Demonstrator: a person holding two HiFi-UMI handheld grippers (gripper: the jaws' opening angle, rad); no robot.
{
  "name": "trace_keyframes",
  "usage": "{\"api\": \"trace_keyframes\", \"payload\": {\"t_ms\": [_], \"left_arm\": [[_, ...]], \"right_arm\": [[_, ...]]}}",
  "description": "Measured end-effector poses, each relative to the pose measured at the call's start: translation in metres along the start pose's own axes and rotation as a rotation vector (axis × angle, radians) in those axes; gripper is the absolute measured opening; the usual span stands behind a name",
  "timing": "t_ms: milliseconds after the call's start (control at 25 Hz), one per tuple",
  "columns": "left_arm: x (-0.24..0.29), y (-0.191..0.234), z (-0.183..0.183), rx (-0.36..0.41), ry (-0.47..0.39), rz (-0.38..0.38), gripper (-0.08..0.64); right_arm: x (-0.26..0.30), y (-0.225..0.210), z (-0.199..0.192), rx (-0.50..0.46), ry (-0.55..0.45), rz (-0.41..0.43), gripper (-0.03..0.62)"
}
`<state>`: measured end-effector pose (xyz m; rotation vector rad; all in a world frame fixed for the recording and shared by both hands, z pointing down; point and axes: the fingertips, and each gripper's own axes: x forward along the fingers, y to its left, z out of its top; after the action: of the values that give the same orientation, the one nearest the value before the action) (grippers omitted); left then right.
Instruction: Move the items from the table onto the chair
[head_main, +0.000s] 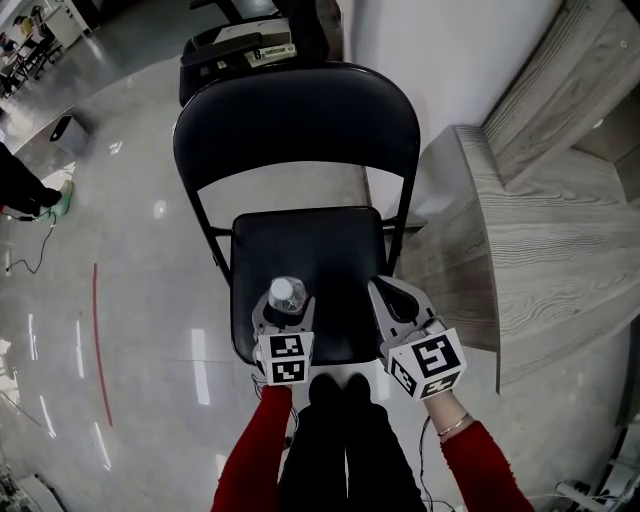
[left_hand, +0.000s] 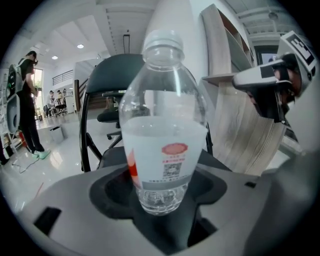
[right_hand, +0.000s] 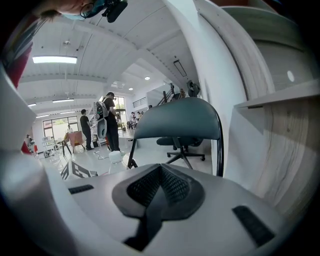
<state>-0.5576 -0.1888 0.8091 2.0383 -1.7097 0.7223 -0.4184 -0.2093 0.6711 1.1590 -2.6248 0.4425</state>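
Clear water bottle (head_main: 287, 293) (white label, capped) upright over the black folding chair (head_main: 330, 255), seat's front-left corner.

We gripped a clear plastic bottle (head_main: 287, 292) in our left gripper (head_main: 285, 306) above a black padded folding chair (head_main: 330, 250); our right gripper (head_main: 392, 296) hovered just right of it, jaws together.

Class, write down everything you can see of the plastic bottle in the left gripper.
The bottle is clear thin plastic with a pale screw cap, rounded shoulders and a ridged base. A frosted white label wraps its middle, with a red emblem and a square code. It stands upright, clamped near its base between the dark pads of the left gripper, above the front left of the black chair seat. Whether its base touches the seat, or whether it holds liquid, cannot be told.
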Motion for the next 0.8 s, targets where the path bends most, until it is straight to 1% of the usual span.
{"api": "trace_keyframes", "payload": {"t_ms": [40,80,120,200,280,400,440,520,600,640,680,800], "left_arm": [[0.0,0.001,0.0,-0.007,0.012,0.006,0.322],[-0.002,0.001,0.0,-0.022,0.02,0.008,0.35],[-0.005,0.002,0.002,-0.041,0.024,0.005,0.362],[-0.018,0.001,0.008,-0.076,0.011,0.004,0.362],[-0.043,0.002,0.015,-0.097,-0.01,0.025,0.37],[-0.099,-0.002,0.028,-0.114,-0.022,0.046,0.367],[-0.12,-0.004,0.035,-0.111,-0.026,0.043,0.343],[-0.155,-0.007,0.06,-0.106,-0.052,0.021,0.25],[-0.18,-0.01,0.095,-0.135,-0.097,-0.016,0.154],[-0.189,-0.011,0.113,-0.152,-0.122,-0.033,0.133],[-0.196,-0.011,0.131,-0.162,-0.147,-0.046,0.096],[-0.218,-0.006,0.178,-0.166,-0.22,-0.069,0.04]], "right_arm": [[-0.001,0.001,0.001,0.002,0.001,0.001,0.012],[-0.002,0.002,0.003,0.003,0.0,0.002,0.012],[-0.004,0.004,0.005,0.002,-0.002,0.004,0.012],[-0.009,0.007,0.012,0.001,-0.006,0.006,0.012],[-0.016,0.01,0.021,0.007,-0.009,0.006,0.012],[-0.033,0.02,0.042,0.031,0.0,0.007,0.012],[-0.04,0.026,0.051,0.043,0.003,0.009,0.012],[-0.054,0.038,0.071,0.057,0.006,0.019,0.012],[-0.065,0.05,0.094,0.052,0.001,0.036,0.012],[-0.069,0.057,0.105,0.047,-0.004,0.044,0.012],[-0.073,0.063,0.115,0.045,-0.01,0.05,0.012],[-0.083,0.08,0.141,0.042,-0.035,0.063,0.012]]}}
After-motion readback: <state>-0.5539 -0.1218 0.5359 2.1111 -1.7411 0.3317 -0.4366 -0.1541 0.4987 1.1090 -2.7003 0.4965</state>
